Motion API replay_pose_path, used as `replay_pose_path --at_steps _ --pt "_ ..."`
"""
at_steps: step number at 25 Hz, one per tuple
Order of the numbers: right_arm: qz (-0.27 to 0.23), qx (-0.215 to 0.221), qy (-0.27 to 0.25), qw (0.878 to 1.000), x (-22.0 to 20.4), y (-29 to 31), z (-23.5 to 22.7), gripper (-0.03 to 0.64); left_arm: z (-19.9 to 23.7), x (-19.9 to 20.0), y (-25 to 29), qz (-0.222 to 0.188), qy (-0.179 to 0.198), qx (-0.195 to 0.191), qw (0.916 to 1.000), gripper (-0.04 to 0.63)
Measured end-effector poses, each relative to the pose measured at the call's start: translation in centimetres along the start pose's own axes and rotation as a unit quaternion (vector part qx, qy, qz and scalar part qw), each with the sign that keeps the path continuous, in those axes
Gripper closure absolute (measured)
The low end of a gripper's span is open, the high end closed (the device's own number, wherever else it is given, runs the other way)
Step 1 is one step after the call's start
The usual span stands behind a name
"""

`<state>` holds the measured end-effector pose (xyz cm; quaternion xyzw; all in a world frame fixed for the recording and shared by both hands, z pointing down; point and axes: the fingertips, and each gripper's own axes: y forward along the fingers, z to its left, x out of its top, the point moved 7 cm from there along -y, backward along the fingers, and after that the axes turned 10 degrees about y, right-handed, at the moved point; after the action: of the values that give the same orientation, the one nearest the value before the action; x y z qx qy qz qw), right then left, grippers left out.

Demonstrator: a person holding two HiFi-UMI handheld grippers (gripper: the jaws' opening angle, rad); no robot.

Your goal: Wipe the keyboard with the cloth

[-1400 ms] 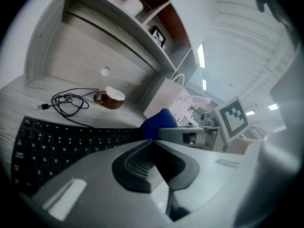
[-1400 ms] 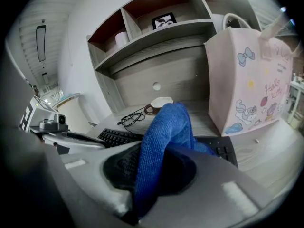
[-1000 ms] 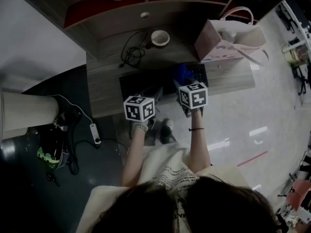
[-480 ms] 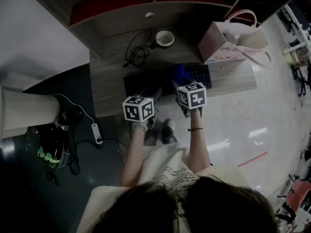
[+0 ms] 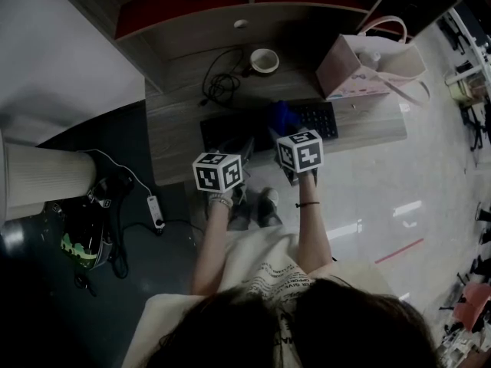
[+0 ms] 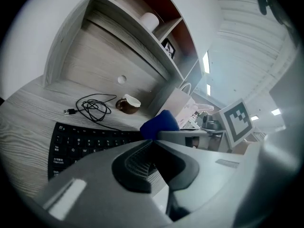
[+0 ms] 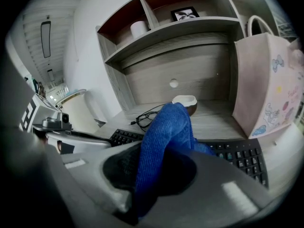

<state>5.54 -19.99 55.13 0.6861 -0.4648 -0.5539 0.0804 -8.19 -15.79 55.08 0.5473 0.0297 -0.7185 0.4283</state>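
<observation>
Desk (image 5: 175, 133) keyboard (image 5: 317, 119): cloth (image 5: 284, 114) (in right hand-held gripper (image 7: 154, 171)) slid leftward.

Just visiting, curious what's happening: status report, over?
Left gripper shut, empty. Right gripper shut on cloth, over keyboard. Cable, cup behind keyboard, not on keys.

We're counting one keyboard (image 5: 318, 119), one blue cloth (image 5: 284, 115), one coiled cable (image 5: 221, 84), one pink bag (image 5: 360, 71), and what's looking like one cup (image 5: 264, 60).
</observation>
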Motion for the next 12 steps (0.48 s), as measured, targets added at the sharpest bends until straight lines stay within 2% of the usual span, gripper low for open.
replay_pose_path --at_steps 12 --pt "0.008 0.013 -0.019 1.000 -0.1 1.1 3.0 0.557 1.2 -0.1 -2.0 -0.003 0.000 0.008 1.0000 0.591"
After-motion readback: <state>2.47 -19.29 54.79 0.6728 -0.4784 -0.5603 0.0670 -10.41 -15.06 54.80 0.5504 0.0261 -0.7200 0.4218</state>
